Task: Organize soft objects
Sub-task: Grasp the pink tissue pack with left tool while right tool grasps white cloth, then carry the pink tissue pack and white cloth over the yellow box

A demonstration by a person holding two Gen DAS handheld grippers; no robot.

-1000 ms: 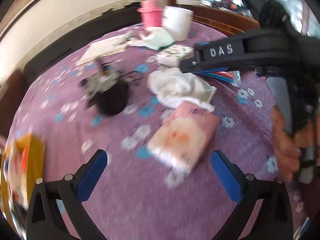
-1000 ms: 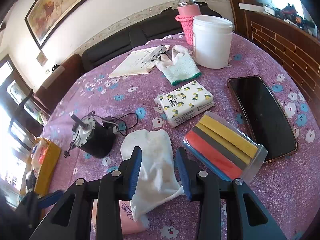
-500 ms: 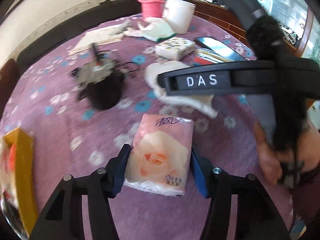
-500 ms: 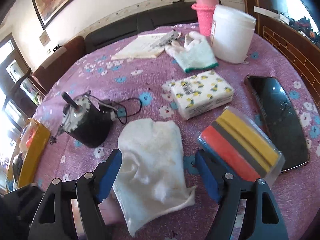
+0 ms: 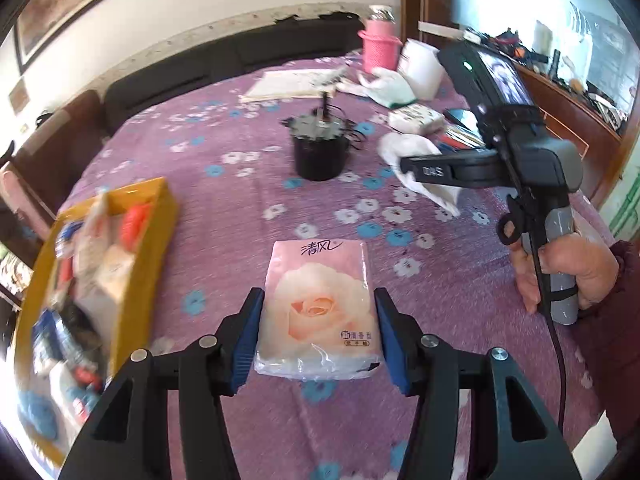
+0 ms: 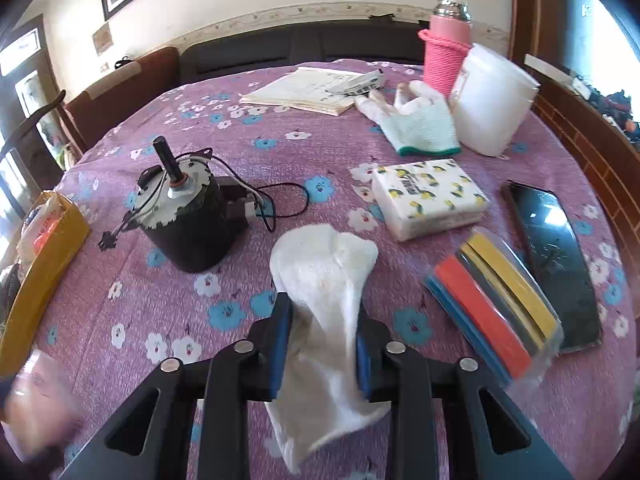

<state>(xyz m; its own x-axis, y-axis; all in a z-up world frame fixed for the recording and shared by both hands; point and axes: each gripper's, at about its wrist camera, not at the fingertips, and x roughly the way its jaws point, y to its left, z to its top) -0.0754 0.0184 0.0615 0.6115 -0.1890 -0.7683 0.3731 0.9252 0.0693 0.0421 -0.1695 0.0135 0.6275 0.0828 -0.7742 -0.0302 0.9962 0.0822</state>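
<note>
Left gripper (image 5: 318, 330) has its blue pads (image 5: 250, 336) pressed against both long sides of the pink tissue pack (image 5: 318, 304), clamped on it over the purple floral tablecloth (image 5: 224, 208). Gripping across the narrow width makes sense: the soft pack squashes a little and sits square between the fingers, ready, by the look of it, for the yellow box (image 5: 160, 204) just to the left, which already holds a jumble of items. Right gripper (image 6: 320, 344) is pinched tight on the white cloth mitt (image 6: 324, 280), taking it mid-length so both ends hang free; the top flops toward the black motor (image 6: 184, 224), the cuff trails below the fingers.

Plenty is hard to read. That yellow box is motion-smeared in the left view and cut by the frame edge in both, so its contents cannot be identified. Whether the tissue pack rests on the cloth or is lifted clear cannot be told. A blurred pinkish shape sits at the lower left corner of the right view. Waiting further back: lemon-print tissue pack (image 6: 430, 196) and green-cuffed glove (image 6: 420, 126).
</note>
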